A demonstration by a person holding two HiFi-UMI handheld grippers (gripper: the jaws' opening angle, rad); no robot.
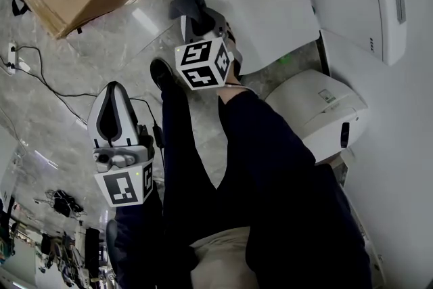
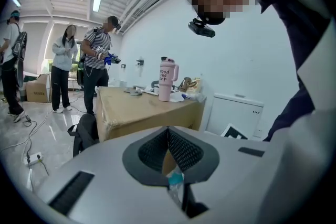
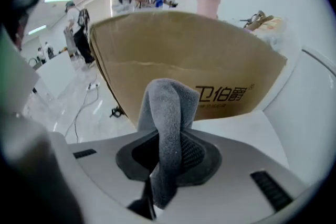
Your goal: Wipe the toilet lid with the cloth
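Mostly, the person's dark trouser legs [image 1: 270, 166] are filling my head view and cutting off much of the floor [image 1: 101, 57]; the right gripper [image 3: 168, 152] is clamping the grey cloth [image 3: 167, 113], whose lower end is disappearing between the jaws; the cloth is hanging just beside the white toilet lid [image 1: 260, 3], though I cannot tell whether it is touching; the left gripper [image 2: 168, 147] is hanging closed and empty, well apart from the lid; the cardboard box [image 3: 178, 55] is showing "卫伯爵"; lettering on the pink tumbler [image 2: 166, 78] is proving too small to read.

The cloth [image 3: 167, 123] looks fuzzy, the toilet lid [image 1: 264, 10] smooth glossy plastic.
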